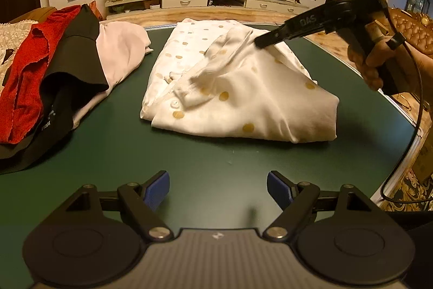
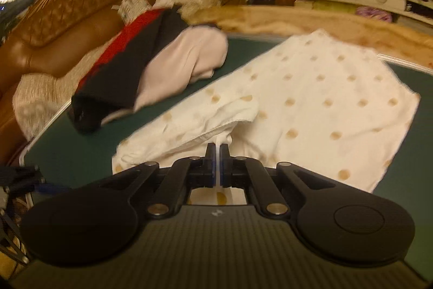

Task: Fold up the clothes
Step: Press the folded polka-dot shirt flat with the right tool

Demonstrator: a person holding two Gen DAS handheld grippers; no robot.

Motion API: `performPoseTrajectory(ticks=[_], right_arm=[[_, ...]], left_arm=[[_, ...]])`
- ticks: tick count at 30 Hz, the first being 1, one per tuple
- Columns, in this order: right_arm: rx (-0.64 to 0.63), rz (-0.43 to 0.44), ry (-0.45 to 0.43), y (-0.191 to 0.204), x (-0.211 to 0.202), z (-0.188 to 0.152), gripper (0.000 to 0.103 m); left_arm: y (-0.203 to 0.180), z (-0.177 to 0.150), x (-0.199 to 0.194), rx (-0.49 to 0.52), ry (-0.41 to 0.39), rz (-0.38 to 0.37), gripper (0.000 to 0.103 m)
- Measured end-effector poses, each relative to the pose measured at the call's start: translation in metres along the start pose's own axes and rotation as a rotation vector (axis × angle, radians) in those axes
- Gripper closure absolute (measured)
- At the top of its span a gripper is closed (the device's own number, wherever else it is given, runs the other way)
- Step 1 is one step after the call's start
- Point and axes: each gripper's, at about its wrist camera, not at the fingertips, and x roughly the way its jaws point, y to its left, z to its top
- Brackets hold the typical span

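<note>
A white garment with tan polka dots (image 1: pixel 243 94) lies partly folded in the middle of the dark green table (image 1: pixel 189 159). My right gripper (image 1: pixel 258 41) reaches in from the right, held by a hand, and is shut on a fold of the garment's cloth near its far side. In the right wrist view the right gripper (image 2: pixel 217 149) has its jaws together with a thin strip of the dotted garment (image 2: pixel 324 99) pinched between them. My left gripper (image 1: pixel 217 190) hovers over bare table in front of the garment, open, with nothing between its blue pads (image 1: pixel 158 188).
A pile of clothes sits at the table's left: a red piece (image 1: pixel 27 67), a black one (image 1: pixel 78 56) and a pale pink one (image 1: pixel 121 50). A brown leather sofa (image 2: pixel 67 18) stands beyond the pile. The table's edge (image 1: pixel 400 110) and a cable (image 1: pixel 406 153) run along the right.
</note>
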Motion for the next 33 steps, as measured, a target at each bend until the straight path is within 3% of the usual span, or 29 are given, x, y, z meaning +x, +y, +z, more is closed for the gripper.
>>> performPoseTrajectory(ticks=[3,6,9,12,14,16,18,24,28,30,31,33], right_arm=[[0.017,-0.083,0.006,-0.009,0.000,0.001,0.099],[0.064,-0.145,0.068,-0.021,0.013,-0.009,0.099],[0.110,-0.159,0.095,-0.028,0.021,-0.018,0.095],[0.130,-0.114,0.049,-0.031,0.013,-0.018,0.079],[0.115,-0.116,0.008,-0.029,0.003,-0.015,0.057],[0.096,-0.120,-0.031,-0.028,-0.006,-0.009,0.056],[0.073,-0.104,-0.055,-0.027,-0.010,-0.002,0.056],[-0.110,-0.102,0.019,0.000,0.018,0.022,0.056],[-0.181,-0.178,0.083,0.006,0.047,0.027,0.056],[-0.168,-0.181,0.098,0.001,0.055,0.026,0.068],[-0.157,-0.179,0.101,-0.002,0.056,0.027,0.084],[-0.134,-0.165,0.082,-0.006,0.053,0.028,0.089]], left_arm=[[0.000,0.001,0.001,0.001,-0.001,-0.002,0.019],[-0.001,0.002,0.000,0.008,-0.003,0.000,0.019],[0.000,0.003,0.000,0.008,0.000,0.003,0.019],[0.002,0.004,0.000,0.008,-0.002,0.007,0.019],[0.003,0.006,0.000,0.007,-0.005,0.008,0.019],[0.003,0.010,0.003,0.014,-0.006,0.011,0.019],[0.001,0.014,0.005,0.021,-0.010,0.010,0.019],[-0.006,0.019,0.009,0.030,-0.023,-0.005,0.019],[-0.009,0.014,0.011,0.033,-0.014,-0.012,0.019],[-0.008,0.011,0.011,0.032,-0.008,-0.010,0.019],[-0.006,0.010,0.012,0.028,-0.005,-0.009,0.019],[-0.003,0.008,0.012,0.018,-0.002,-0.008,0.019]])
